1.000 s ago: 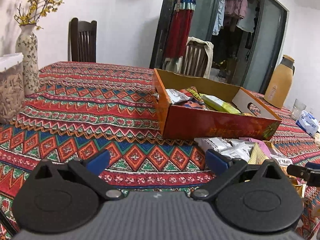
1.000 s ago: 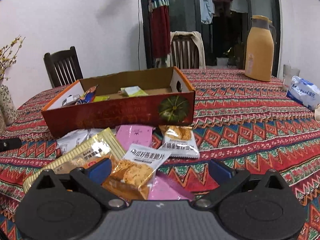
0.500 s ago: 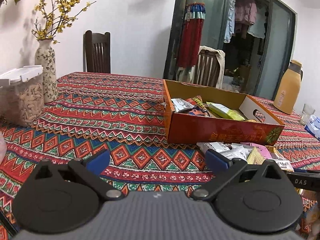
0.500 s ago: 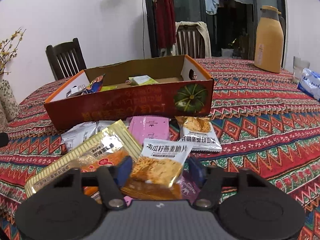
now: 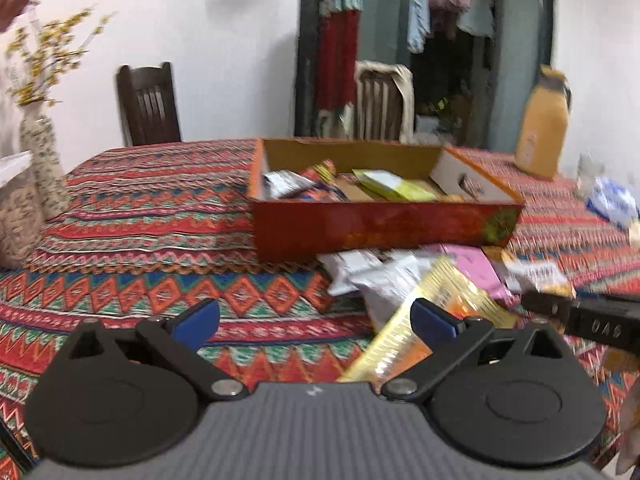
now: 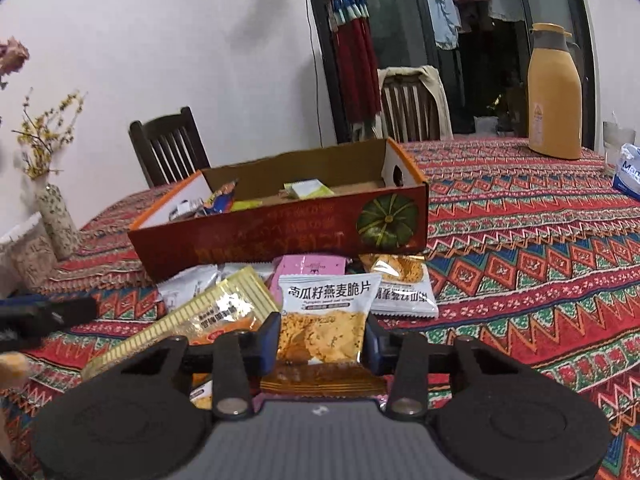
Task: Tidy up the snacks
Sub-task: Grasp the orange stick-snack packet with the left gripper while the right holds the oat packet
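Observation:
My right gripper [image 6: 322, 338] is closing its jaws, and the blue pads press both sides of a white oat crisp packet [image 6: 324, 320] atop a pile of snacks. A gold striped packet [image 6: 208, 316], a pink packet [image 6: 312, 266] and a clear crisp bag [image 6: 400, 284] lie around it. Behind them stands the orange cardboard box [image 6: 280, 240] with a few snacks inside. My left gripper [image 5: 316, 322] is open above the tablecloth, left of the pile, its right pad beside the gold packet [image 5: 440, 300]. The box [image 5: 384, 224] is ahead of it.
A patterned cloth [image 6: 520, 240] covers the table. An orange thermos jug [image 6: 554, 96], a glass and a blue-white tissue pack [image 6: 628, 168] stand far right. A flower vase [image 6: 56, 216] and a lidded container [image 5: 16, 208] sit at the left. Chairs stand behind.
The right jaws have come in from wide open onto the oat crisp packet. The left gripper has swung right toward the snack pile, still open.

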